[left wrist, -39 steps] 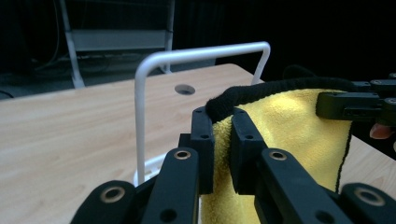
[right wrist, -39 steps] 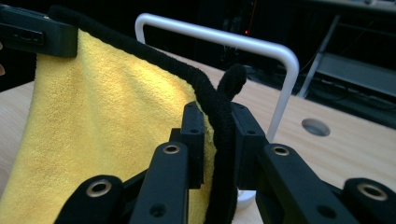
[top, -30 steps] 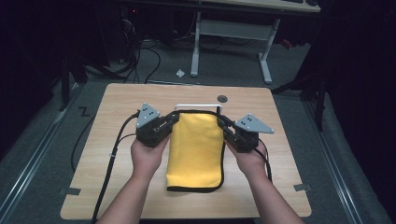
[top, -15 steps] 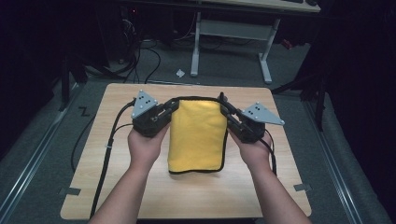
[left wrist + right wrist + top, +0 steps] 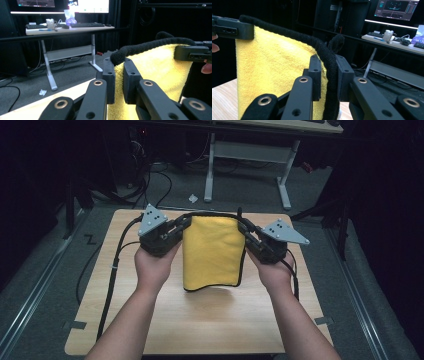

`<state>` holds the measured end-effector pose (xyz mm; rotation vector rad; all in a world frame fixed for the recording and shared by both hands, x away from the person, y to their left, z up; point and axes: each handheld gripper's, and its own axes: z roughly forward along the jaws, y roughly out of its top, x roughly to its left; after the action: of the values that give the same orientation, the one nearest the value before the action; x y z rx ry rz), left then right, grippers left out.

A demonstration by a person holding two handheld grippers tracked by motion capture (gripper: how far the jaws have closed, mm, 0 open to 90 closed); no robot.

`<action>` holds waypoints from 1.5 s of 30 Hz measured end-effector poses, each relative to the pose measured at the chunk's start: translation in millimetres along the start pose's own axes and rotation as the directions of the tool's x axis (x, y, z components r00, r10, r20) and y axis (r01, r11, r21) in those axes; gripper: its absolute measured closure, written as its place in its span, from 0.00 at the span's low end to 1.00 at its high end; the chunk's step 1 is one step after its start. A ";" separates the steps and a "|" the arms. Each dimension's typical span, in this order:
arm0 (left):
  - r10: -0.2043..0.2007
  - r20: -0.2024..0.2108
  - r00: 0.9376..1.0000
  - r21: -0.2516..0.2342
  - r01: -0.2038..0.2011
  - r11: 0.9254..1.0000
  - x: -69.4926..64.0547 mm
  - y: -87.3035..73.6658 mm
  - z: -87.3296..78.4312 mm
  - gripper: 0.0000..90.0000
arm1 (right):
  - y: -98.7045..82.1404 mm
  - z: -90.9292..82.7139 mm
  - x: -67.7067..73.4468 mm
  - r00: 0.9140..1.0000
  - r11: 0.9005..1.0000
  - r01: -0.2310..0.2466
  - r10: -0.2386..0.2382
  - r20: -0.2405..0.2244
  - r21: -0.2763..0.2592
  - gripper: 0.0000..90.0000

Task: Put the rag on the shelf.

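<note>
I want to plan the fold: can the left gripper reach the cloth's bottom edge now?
Probably not yet. The left gripper is shut on the cloth's top corner, as is the right gripper on the other. The bottom edge hangs free below, so one corner must be let go first.

No text, label or number can be read anywhere.

One yellow towel (image 5: pixel 212 252), two grippers, left (image 5: pixel 181 226) and right (image 5: pixel 246 231), one wooden table (image 5: pixel 200 320).

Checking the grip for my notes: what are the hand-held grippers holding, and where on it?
Both hold the yellow towel: the left hand-held gripper and the right hand-held gripper each pinch an upper corner at its black-trimmed edge.
</note>
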<state>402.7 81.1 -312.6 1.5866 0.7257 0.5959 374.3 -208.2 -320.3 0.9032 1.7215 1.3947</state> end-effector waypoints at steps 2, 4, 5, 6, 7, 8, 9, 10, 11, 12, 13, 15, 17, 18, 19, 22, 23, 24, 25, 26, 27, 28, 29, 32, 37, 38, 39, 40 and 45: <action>-0.005 0.006 1.000 0.007 0.005 1.000 3.2 1.0 3.2 0.91 | 2.0 2.2 -3.0 1.000 1.000 -0.006 0.006 0.001 0.004 0.87; -0.011 0.010 1.000 0.004 0.010 1.000 6.1 2.0 6.6 0.91 | 3.8 5.4 -5.9 1.000 1.000 -0.004 0.004 0.002 0.007 0.87; -0.015 0.012 1.000 0.004 0.015 1.000 8.2 3.1 9.5 0.91 | 4.5 7.5 -7.4 1.000 1.000 -0.003 0.003 0.003 0.004 0.87; -0.018 0.016 1.000 0.003 0.018 1.000 9.6 3.7 11.4 0.91 | 5.3 10.1 -9.6 1.000 1.000 -0.004 0.004 0.003 0.004 0.87; -0.026 0.027 0.999 0.001 0.026 1.000 12.2 4.5 14.2 0.91 | 5.5 11.9 -11.2 1.000 1.000 -0.007 0.007 0.003 0.005 0.87; -0.042 0.038 0.998 0.002 0.042 0.999 15.3 5.2 17.1 0.91 | 5.7 14.6 -13.7 1.000 1.000 -0.014 0.014 0.004 0.008 0.87; -0.059 0.041 0.997 0.010 0.059 0.998 18.8 6.2 21.2 0.91 | 5.7 17.3 -16.2 1.000 1.000 -0.030 0.029 0.004 0.010 0.87; -0.061 0.040 0.997 0.013 0.060 0.998 20.2 6.7 23.2 0.91 | 5.6 21.0 -19.7 0.999 0.999 -0.044 0.044 0.000 0.015 0.87; -0.059 0.038 0.998 0.015 0.058 0.998 21.8 7.6 26.4 0.91 | 5.7 23.3 -21.5 0.999 0.999 -0.051 0.051 -0.001 0.016 0.87; -0.058 0.033 0.998 0.020 0.057 0.998 22.9 8.5 28.1 0.91 | 6.1 26.8 -24.4 0.999 0.998 -0.054 0.054 0.001 0.015 0.87; -0.065 0.034 0.997 0.019 0.065 0.998 24.4 9.5 30.1 0.91 | 6.7 29.1 -26.1 0.999 0.998 -0.053 0.053 0.000 0.015 0.87; -0.070 0.028 0.997 0.018 0.069 0.997 27.3 11.6 34.1 0.91 | 9.4 34.3 -29.6 0.998 0.998 -0.059 0.059 0.002 0.017 0.87; -0.075 0.019 0.997 0.016 0.075 0.997 29.6 12.7 39.5 0.91 | 13.1 40.5 -33.6 0.998 0.998 -0.063 0.063 0.006 0.018 0.87; -0.073 0.013 0.997 0.024 0.073 0.997 31.4 13.1 43.0 0.91 | 14.4 42.9 -34.8 0.998 0.998 -0.059 0.058 0.012 0.019 0.87; -0.072 0.007 0.997 0.031 0.071 0.997 33.2 13.6 46.8 0.91 | 15.9 46.0 -36.9 0.999 0.998 -0.051 0.051 0.019 0.024 0.87; -0.058 -0.008 0.998 0.044 0.059 0.997 38.7 14.9 56.6 0.91 | 18.5 54.4 -43.8 0.999 0.999 -0.045 0.045 0.023 0.031 0.87; -0.054 -0.010 0.998 0.045 0.054 0.998 40.4 15.5 59.2 0.91 | 18.6 57.0 -45.5 0.999 0.999 -0.042 0.041 0.025 0.034 0.87; -0.049 -0.009 0.999 0.047 0.049 0.998 42.2 16.1 61.6 0.91 | 18.4 59.5 -47.4 0.999 0.999 -0.033 0.033 0.023 0.037 0.87; -0.045 -0.005 0.999 0.051 0.045 0.998 43.9 16.4 64.3 0.91 | 17.6 61.6 -49.4 0.999 0.999 -0.036 0.035 0.020 0.039 0.87; -0.037 -0.005 0.999 0.061 0.037 0.997 45.8 16.7 66.9 0.91 | 16.5 63.9 -52.2 0.999 0.998 -0.046 0.045 0.014 0.042 0.87; -0.030 -0.006 1.000 0.070 0.030 0.997 48.0 16.6 69.4 0.91 | 15.2 66.3 -55.1 0.998 0.997 -0.058 0.058 0.006 0.048 0.87; -0.025 -0.009 1.000 0.078 0.026 0.997 50.2 16.1 71.8 0.91 | 13.7 68.9 -57.5 0.998 0.997 -0.063 0.064 0.000 0.054 0.87; -0.020 -0.014 1.000 0.078 0.021 0.997 52.2 14.8 74.3 0.90 | 12.1 71.7 -59.1 0.998 0.996 -0.062 0.062 -0.001 0.059 0.87; -0.013 -0.037 0.999 0.107 0.016 0.994 59.9 8.9 84.3 0.90 | 6.7 81.2 -62.4 0.998 0.996 -0.057 0.058 -0.014 0.074 0.87; -0.060 -0.045 0.997 0.165 0.067 0.984 73.4 -4.7 99.5 0.88 | -5.5 97.4 -66.6 0.999 0.992 -0.044 0.048 -0.026 0.122 0.87; -0.062 -0.044 0.997 0.181 0.069 0.981 75.2 -8.9 101.9 0.88 | -9.3 99.9 -69.3 0.998 0.989 -0.057 0.062 -0.033 0.134 0.87; -0.065 -0.040 0.997 0.193 0.072 0.979 75.9 -11.7 103.3 0.88 | -14.8 102.8 -73.5 0.995 0.986 -0.078 0.085 -0.044 0.148 0.87; -0.063 -0.036 0.997 0.206 0.069 0.976 76.1 -16.2 105.2 0.89 | -18.1 104.2 -75.7 0.994 0.983 -0.088 0.097 -0.049 0.160 0.87; -0.087 -0.019 0.996 0.298 0.089 0.950 82.9 -43.0 112.8 0.92 | -39.2 111.4 -80.1 0.991 0.970 -0.087 0.107 -0.080 0.228 0.87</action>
<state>535.8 70.4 -372.7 1.8193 0.9200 0.4394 507.3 -231.8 -366.2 1.0732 1.9575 1.3406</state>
